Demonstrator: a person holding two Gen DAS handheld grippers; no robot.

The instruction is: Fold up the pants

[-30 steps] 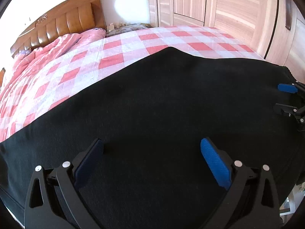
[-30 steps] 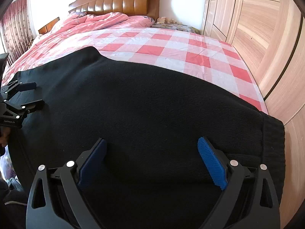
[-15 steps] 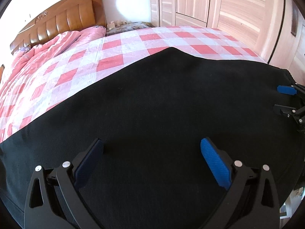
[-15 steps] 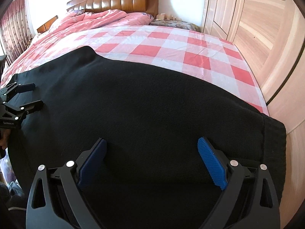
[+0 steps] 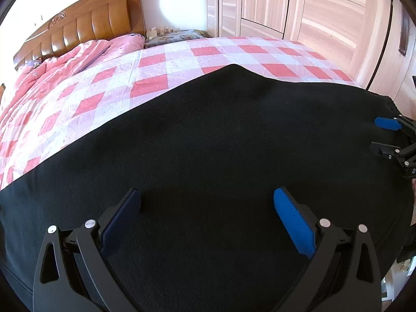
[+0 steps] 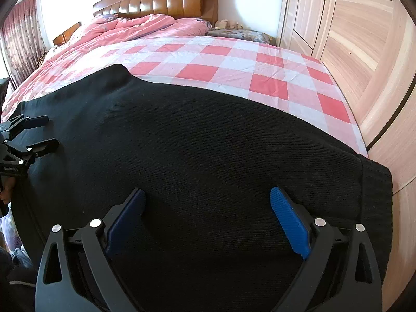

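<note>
Black pants (image 5: 213, 145) lie spread flat across the foot of the bed, filling the lower part of both views (image 6: 197, 140). Their ribbed waistband (image 6: 377, 202) is at the right end, near the wardrobe. My left gripper (image 5: 208, 202) is open just above the pants' near edge, holding nothing. My right gripper (image 6: 208, 200) is open over the pants close to the waistband, also empty. Each gripper shows in the other's view: the right one (image 5: 382, 135) at the right edge, the left one (image 6: 44, 132) at the left edge, both open.
The bed has a pink and white checked sheet (image 5: 161, 65), a rumpled pink quilt (image 6: 135, 26) and a wooden headboard (image 6: 161, 0) at the far end. A pale wooden wardrobe (image 6: 364, 39) runs along the right side. A curtain (image 6: 18, 46) hangs at far left.
Both grippers have tilted and drifted slightly, so the bed and headboard show a little more. The pants have not moved and both grippers stay open.
</note>
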